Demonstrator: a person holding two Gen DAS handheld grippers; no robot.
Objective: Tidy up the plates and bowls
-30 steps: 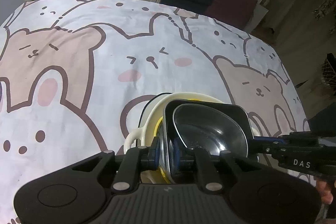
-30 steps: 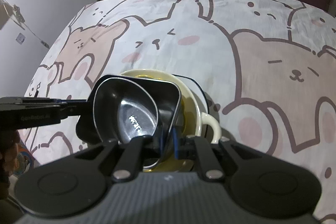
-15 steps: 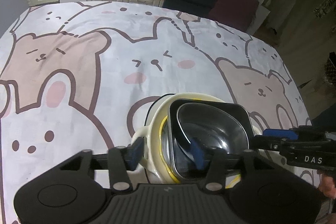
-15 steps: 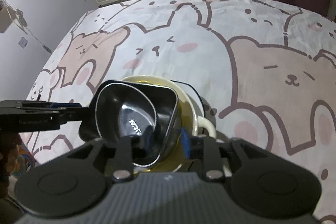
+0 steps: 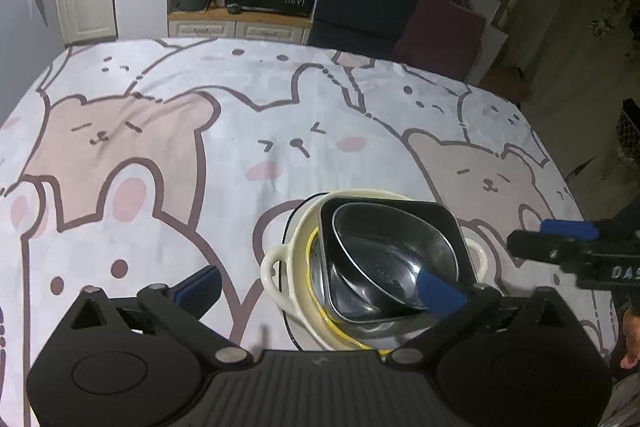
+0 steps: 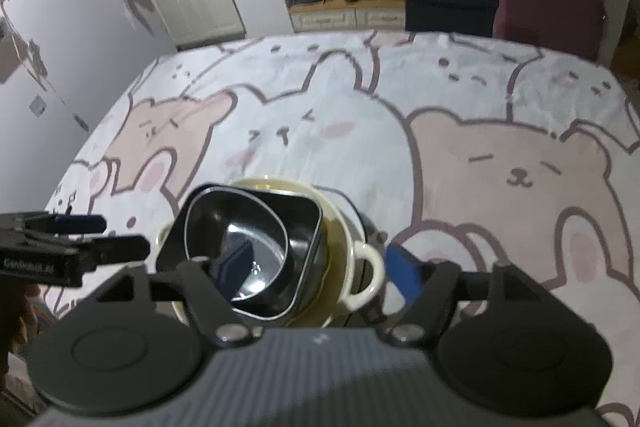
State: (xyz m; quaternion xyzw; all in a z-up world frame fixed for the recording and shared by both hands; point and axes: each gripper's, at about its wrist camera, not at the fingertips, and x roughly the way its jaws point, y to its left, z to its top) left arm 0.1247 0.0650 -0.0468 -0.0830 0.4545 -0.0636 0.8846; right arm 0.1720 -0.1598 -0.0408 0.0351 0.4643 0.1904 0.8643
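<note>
Both tools, left (image 5: 318,287) and right (image 6: 322,269), are opening, pads clear of the stack (image 5: 384,259) on the desk (image 5: 200,163). It looks heavy, slick and breakable; I'd grip the pot's ear handles (image 5: 274,269).

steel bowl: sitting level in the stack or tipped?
Tipped. The steel bowl leans inside the black square dish, its rim slanting, nested in the cream two-handled dish.
</note>
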